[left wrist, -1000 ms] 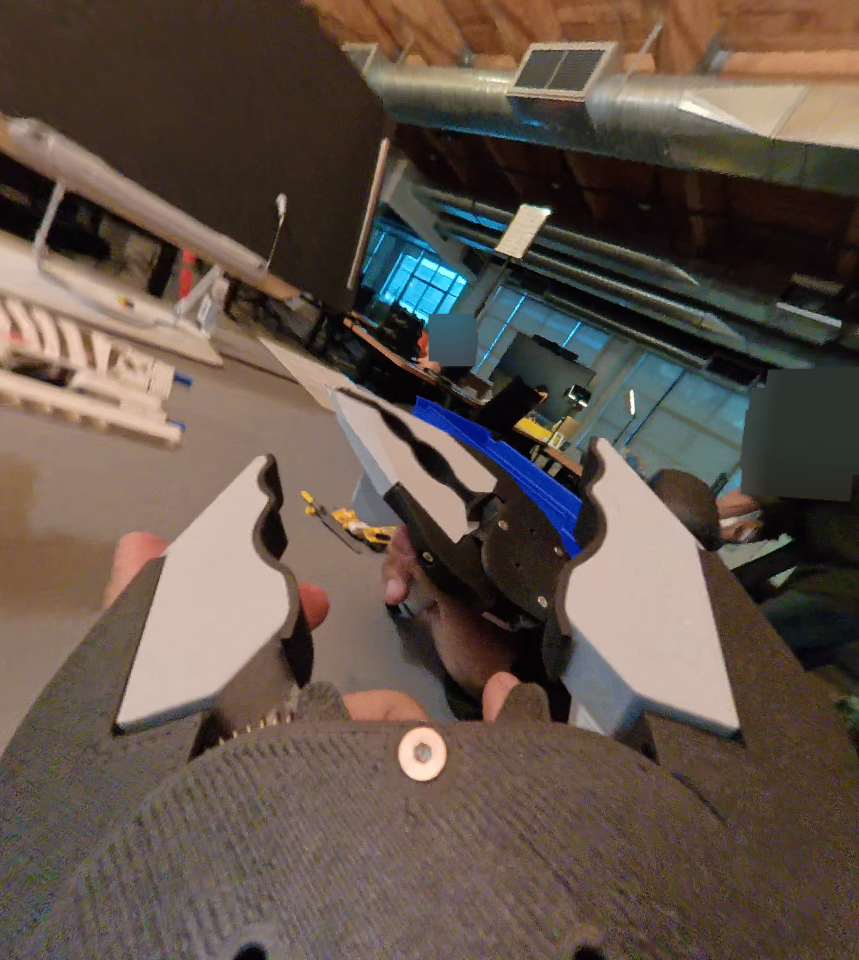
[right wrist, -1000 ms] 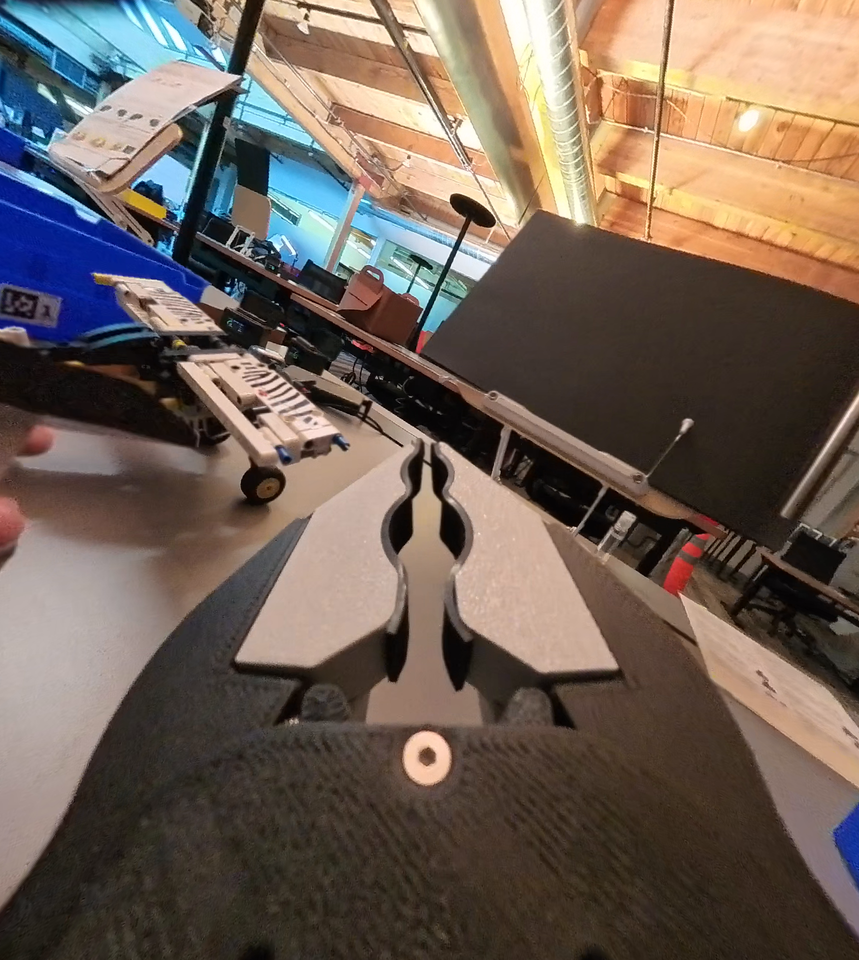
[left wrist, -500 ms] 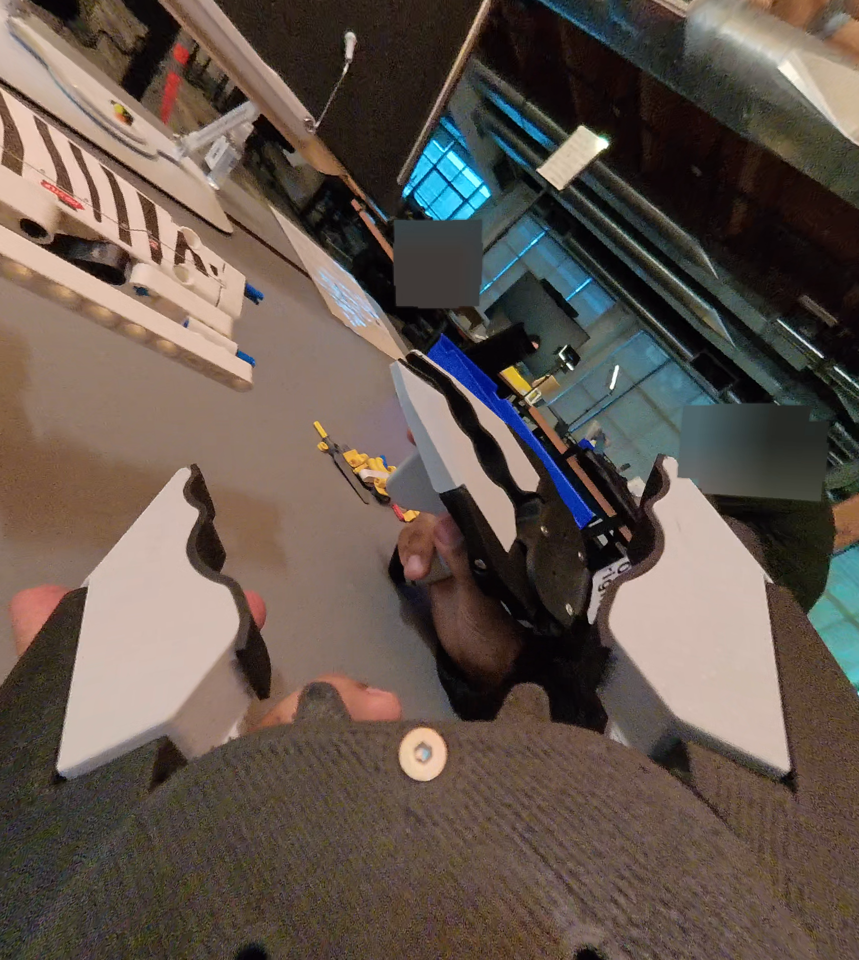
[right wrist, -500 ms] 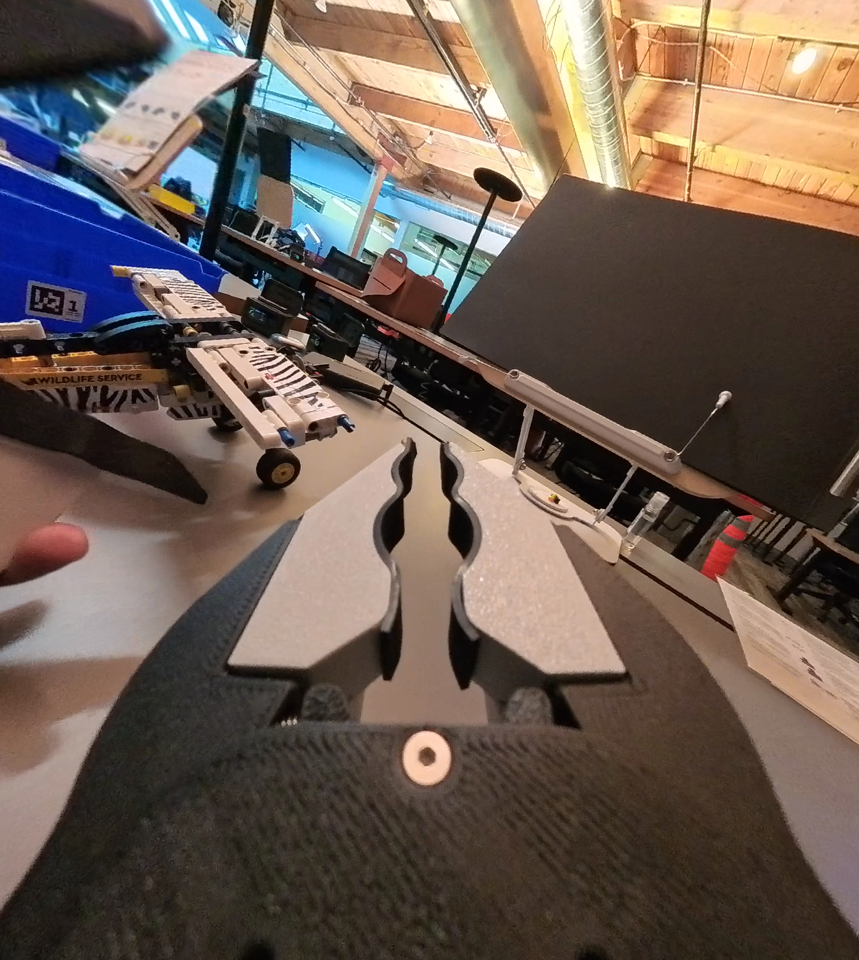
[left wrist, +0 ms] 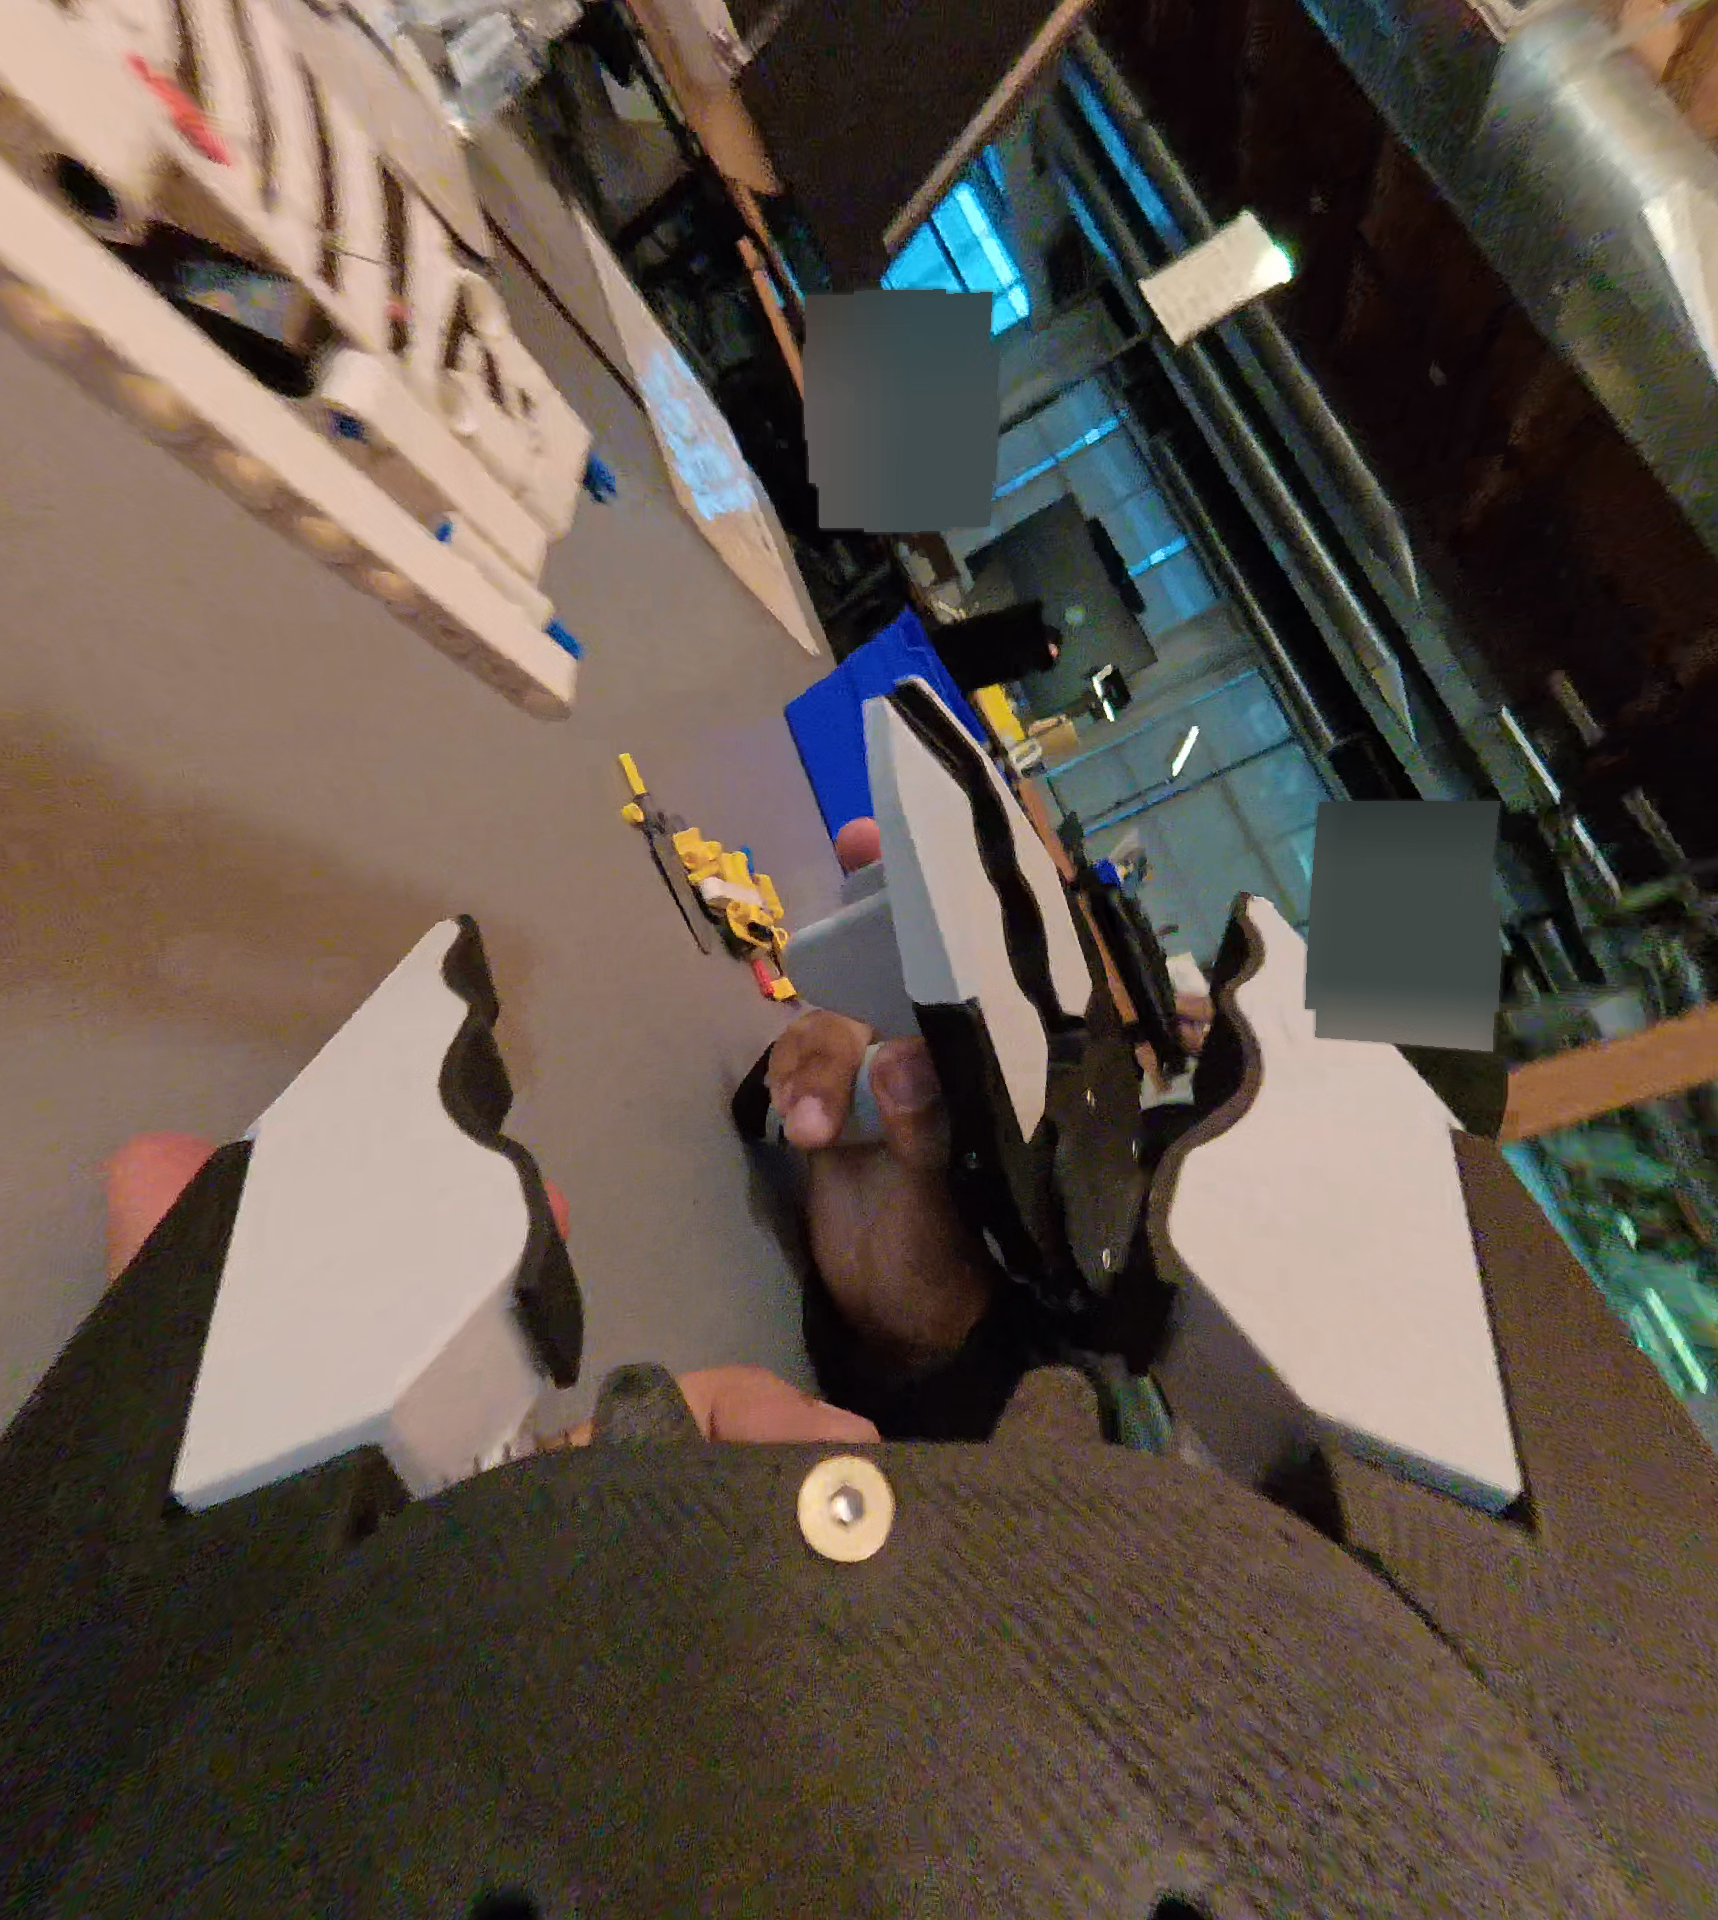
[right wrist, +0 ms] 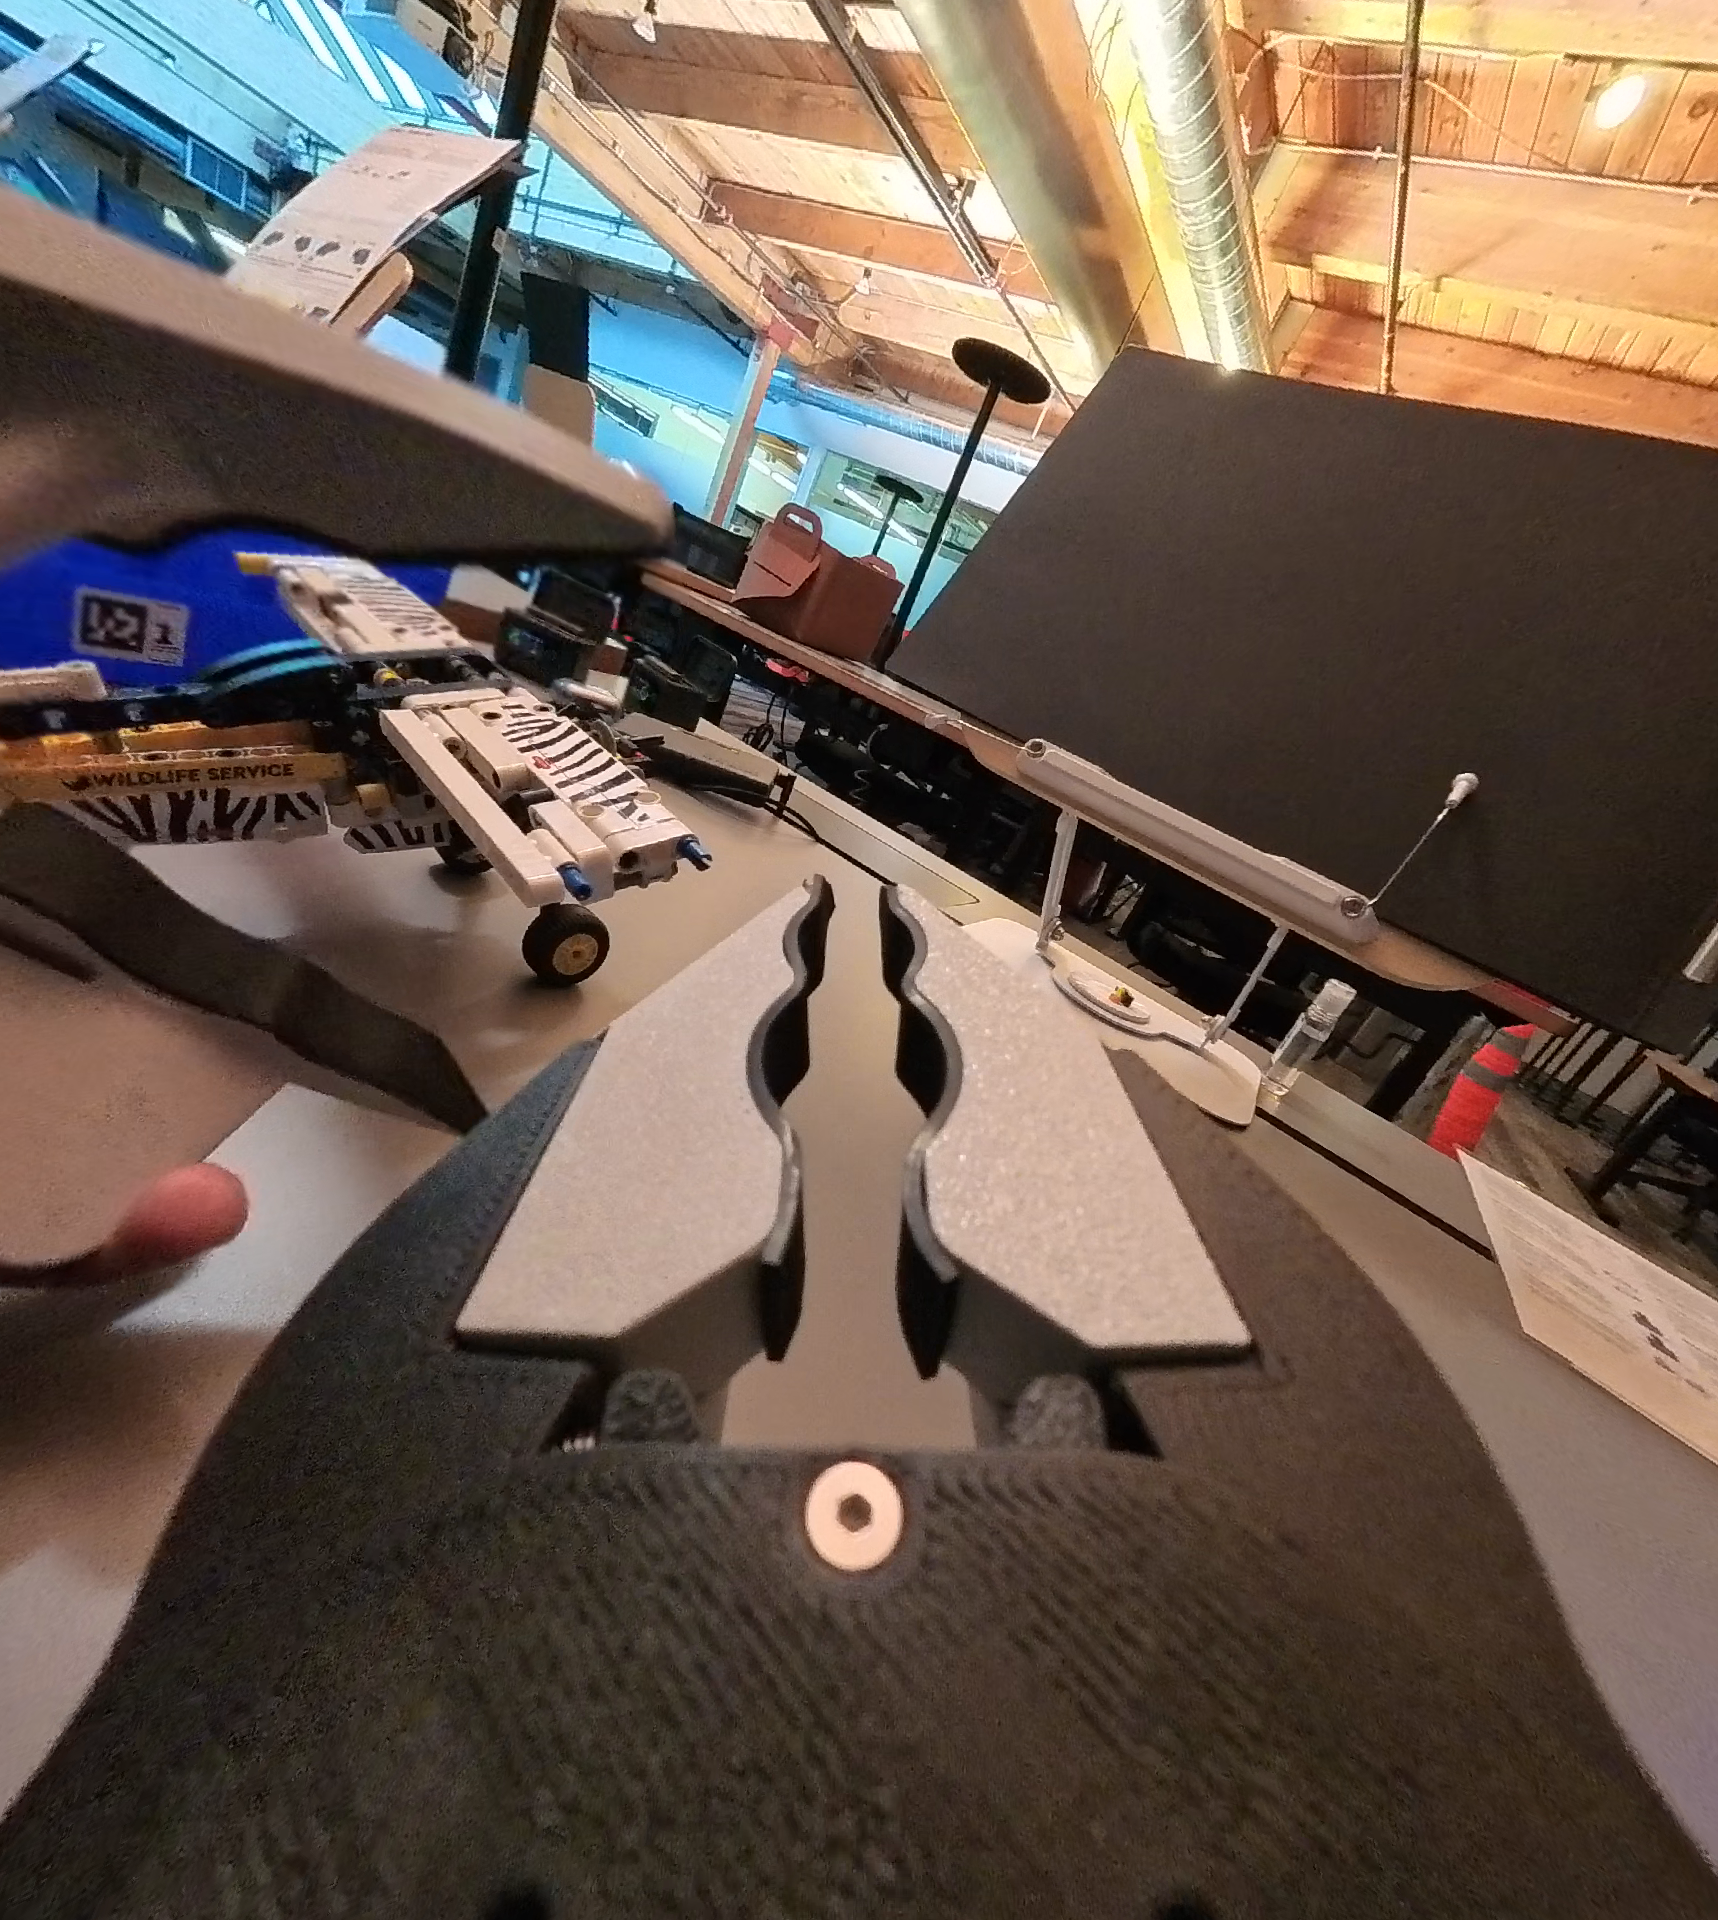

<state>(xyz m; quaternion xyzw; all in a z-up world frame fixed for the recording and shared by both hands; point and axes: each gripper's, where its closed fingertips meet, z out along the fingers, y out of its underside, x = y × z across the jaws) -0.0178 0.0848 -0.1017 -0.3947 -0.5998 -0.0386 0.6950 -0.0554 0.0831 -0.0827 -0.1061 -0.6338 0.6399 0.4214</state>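
Note:
My left gripper (left wrist: 855,914) is open wide and empty above the grey table (left wrist: 211,935). A white brick-built plane with zebra stripes (left wrist: 315,364) lies blurred at the upper left of it. A small yellow brick assembly (left wrist: 720,883) lies on the table ahead. My right gripper (left wrist: 969,883), held by a hand, shows edge-on between the left fingers, farther off. In the right wrist view my right gripper (right wrist: 855,899) is empty, its fingers a narrow slit apart. The plane (right wrist: 522,790) stands on its wheel to the left. The left gripper's fingers (right wrist: 263,416) reach in beside it.
A blue bin (right wrist: 24,613) stands behind the plane and shows in the left wrist view (left wrist: 844,727). A white stand with a grey bar (right wrist: 1198,831), a clear vial (right wrist: 1302,1039) and a paper sheet (right wrist: 1665,1320) are at the right. A black panel (right wrist: 1354,623) stands behind.
The left gripper has swung closer to the striped plane; its jaws opened wider, then narrowed a little. The right jaws went from nearly touching to a narrow slit. Nothing was grasped.

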